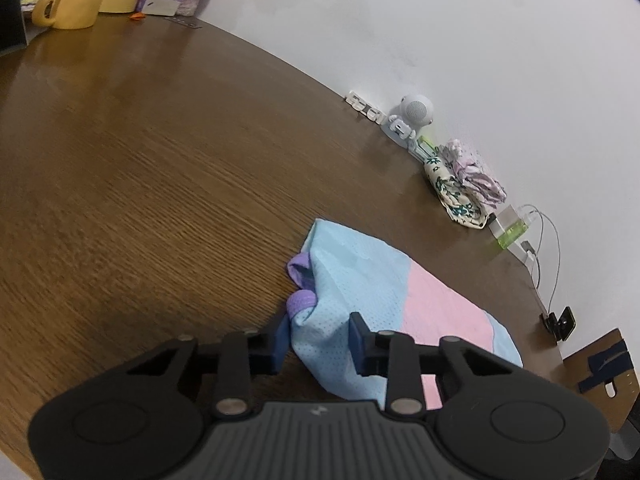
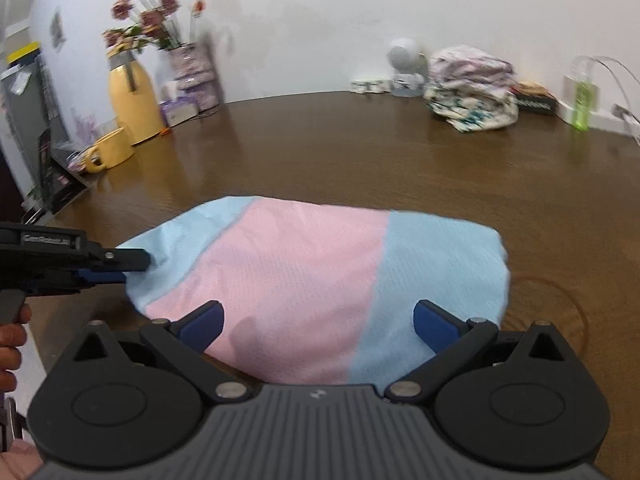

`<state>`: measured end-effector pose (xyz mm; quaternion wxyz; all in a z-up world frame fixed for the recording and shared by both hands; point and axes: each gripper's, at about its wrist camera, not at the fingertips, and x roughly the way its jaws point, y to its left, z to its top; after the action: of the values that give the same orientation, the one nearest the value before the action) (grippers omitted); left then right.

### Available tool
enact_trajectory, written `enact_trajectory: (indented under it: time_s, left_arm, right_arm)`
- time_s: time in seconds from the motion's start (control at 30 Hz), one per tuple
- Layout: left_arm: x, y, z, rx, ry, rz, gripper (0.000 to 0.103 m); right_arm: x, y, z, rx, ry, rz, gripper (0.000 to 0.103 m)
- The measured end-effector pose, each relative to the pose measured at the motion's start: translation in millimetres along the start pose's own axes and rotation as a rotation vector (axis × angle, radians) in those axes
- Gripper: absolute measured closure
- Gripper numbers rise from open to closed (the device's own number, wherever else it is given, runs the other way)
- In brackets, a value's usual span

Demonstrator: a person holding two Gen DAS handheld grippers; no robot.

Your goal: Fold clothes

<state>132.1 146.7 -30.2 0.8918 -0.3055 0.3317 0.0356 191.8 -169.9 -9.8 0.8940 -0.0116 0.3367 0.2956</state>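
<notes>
Mesh garment (image 2: 312,280): light blue with a broad pink band and purple trim, folded into a compact bundle, lying on the wooden table (image 1: 140,184) at lower centre of both views. Left gripper (image 1: 318,344): fingers narrowed onto the garment's blue end, cloth pinched between the pads. Right gripper (image 2: 316,324): fingers spread wide over the near edge, holding nothing. Bare tabletop occupies the frame's upper half; folded clothes (image 2: 472,88) upper right; yellow mug (image 2: 110,150) left.
</notes>
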Motion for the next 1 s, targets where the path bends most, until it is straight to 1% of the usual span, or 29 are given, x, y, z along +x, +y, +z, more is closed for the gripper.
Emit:
enact_trajectory:
  time_s: [0.13, 0.17, 0.2, 0.27, 0.33, 0.43, 0.5, 0.57, 0.63, 0.7, 0.73, 0.77, 0.9, 1.0]
  left_arm:
    - [0, 1, -2, -0.003, -0.011, 0.001, 0.077]
    - [0, 1, -2, -0.002, -0.009, 0.000, 0.081]
    - [2, 1, -2, 0.000, -0.006, -0.003, 0.088]
    - [4, 1, -3, 0.005, 0.002, -0.010, 0.093]
    - [4, -1, -1, 0.027, -0.007, -0.015, 0.095]
    - [4, -1, 7, 0.058, -0.048, -0.003, 0.095]
    - [7, 1, 14, 0.054, -0.065, 0.006, 0.095]
    - [10, 3, 19, 0.045, -0.060, -0.004, 0.094]
    - [10, 4, 20, 0.023, -0.053, -0.011, 0.084]
    - [9, 6, 20, 0.013, -0.057, -0.005, 0.052]
    - [7, 6, 19, 0.010, -0.063, 0.001, 0.048]
    - [6, 8, 18, 0.009, -0.065, 0.005, 0.045]
    - [12, 9, 23, 0.015, -0.076, 0.014, 0.045]
    - [21, 5, 29, 0.046, -0.079, 0.021, 0.046]
  right_arm:
    - [8, 21, 18, -0.123, 0.002, 0.033, 0.000]
    - [10, 28, 24, -0.157, 0.002, 0.040, 0.000]
    - [14, 34, 28, -0.192, 0.002, 0.041, 0.000]
    - [23, 41, 33, -0.233, 0.013, 0.032, 0.000]
    - [33, 45, 34, -0.240, 0.032, 0.024, 0.000]
    - [40, 45, 32, -0.223, 0.053, 0.020, 0.000]
    - [42, 44, 30, -0.215, 0.059, 0.014, 0.000]
    - [42, 43, 29, -0.210, 0.060, 0.009, 0.000]
    - [43, 40, 28, -0.206, 0.064, 0.003, 0.000]
    - [44, 37, 27, -0.203, 0.072, -0.002, 0.000]
    - [45, 36, 27, -0.200, 0.077, -0.003, 0.000]
    - [45, 34, 26, -0.198, 0.079, -0.002, 0.000]
    - [43, 31, 24, -0.189, 0.079, 0.000, 0.000]
    - [41, 29, 22, -0.179, 0.082, -0.005, 0.000]
